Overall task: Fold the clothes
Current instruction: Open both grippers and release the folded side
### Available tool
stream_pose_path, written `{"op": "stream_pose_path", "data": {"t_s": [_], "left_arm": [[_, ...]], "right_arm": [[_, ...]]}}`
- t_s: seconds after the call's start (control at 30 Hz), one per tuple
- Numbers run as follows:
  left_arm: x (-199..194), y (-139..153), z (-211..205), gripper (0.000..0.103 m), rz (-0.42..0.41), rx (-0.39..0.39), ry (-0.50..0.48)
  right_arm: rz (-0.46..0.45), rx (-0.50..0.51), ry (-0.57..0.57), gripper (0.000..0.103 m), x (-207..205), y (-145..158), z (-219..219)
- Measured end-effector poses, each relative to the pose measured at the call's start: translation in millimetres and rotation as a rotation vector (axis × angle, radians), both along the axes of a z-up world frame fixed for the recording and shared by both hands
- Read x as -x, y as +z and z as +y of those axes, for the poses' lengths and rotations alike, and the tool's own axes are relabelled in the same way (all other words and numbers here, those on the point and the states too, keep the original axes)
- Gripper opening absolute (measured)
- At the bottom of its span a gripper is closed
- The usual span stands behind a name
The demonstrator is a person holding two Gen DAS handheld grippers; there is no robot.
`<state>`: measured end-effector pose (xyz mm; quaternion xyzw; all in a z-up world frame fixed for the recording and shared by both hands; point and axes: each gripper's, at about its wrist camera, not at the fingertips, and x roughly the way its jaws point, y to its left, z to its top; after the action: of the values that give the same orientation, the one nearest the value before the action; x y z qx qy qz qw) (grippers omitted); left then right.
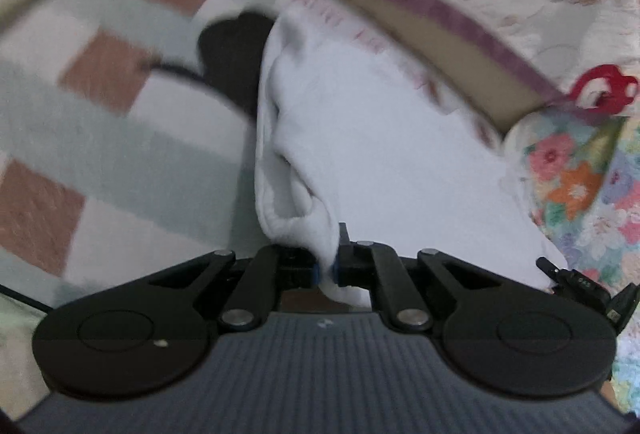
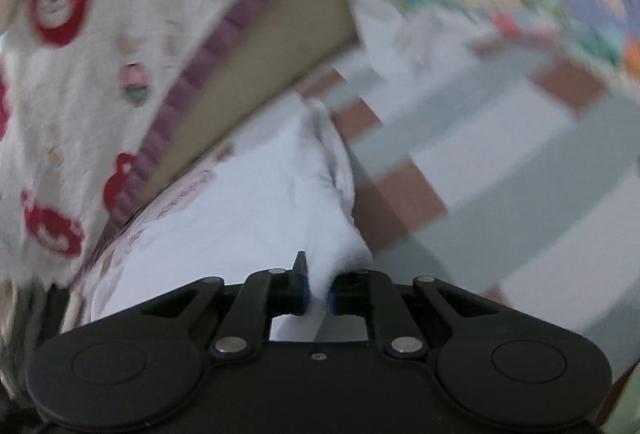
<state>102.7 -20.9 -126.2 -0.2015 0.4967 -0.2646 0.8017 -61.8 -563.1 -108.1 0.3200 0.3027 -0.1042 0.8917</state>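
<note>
A white garment (image 1: 360, 154) with faint pink print lies on a checked bed cover (image 1: 100, 138). My left gripper (image 1: 327, 268) is shut on a bunched hem of this garment, and the cloth runs away from the jaws toward the far side. In the right wrist view the same white garment (image 2: 240, 210) spreads ahead, and my right gripper (image 2: 319, 292) is shut on another fold of its edge. The tip of the right gripper (image 1: 576, 280) shows at the garment's right corner in the left wrist view. Both pictures are blurred.
A cream blanket with red bear shapes and a purple border (image 2: 72, 74) lies along the garment's far side. A floral quilt (image 1: 580, 194) sits to the right. A dark object (image 1: 236, 54) with a cable rests on the checked cover (image 2: 480, 154).
</note>
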Motion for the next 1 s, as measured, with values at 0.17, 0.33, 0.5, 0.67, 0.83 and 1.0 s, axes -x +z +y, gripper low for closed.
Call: {"op": "stream_pose_path", "data": {"t_s": [0.17,0.33,0.5,0.67,0.83,1.0], "left_arm": [[7,-32,18,0.004,0.160,0.000,0.046],[7,-44,12,0.004,0.188,-0.060,0.034],[7,-56,22,0.006,0.244,-0.041,0.073],[15,-12,17,0.018,0.089,-0.045,0.053],[2,39,-32,0.037,-0.240,-0.055,-0.123],[-36,21,-130,0.041,-0.316,-0.202,-0.466]], "right_arm": [[-0.001,0.015,-0.005,0.010,13,8,-2],[0.126,-0.003,-0.070,0.013,20,-28,-7],[0.158,-0.006,-0.202,0.022,34,-31,-29],[0.217,0.292,-0.208,0.026,32,-6,-26],[0.079,0.357,0.046,0.029,-10,20,0],[0.030,0.441,0.465,0.051,-87,11,41]]}}
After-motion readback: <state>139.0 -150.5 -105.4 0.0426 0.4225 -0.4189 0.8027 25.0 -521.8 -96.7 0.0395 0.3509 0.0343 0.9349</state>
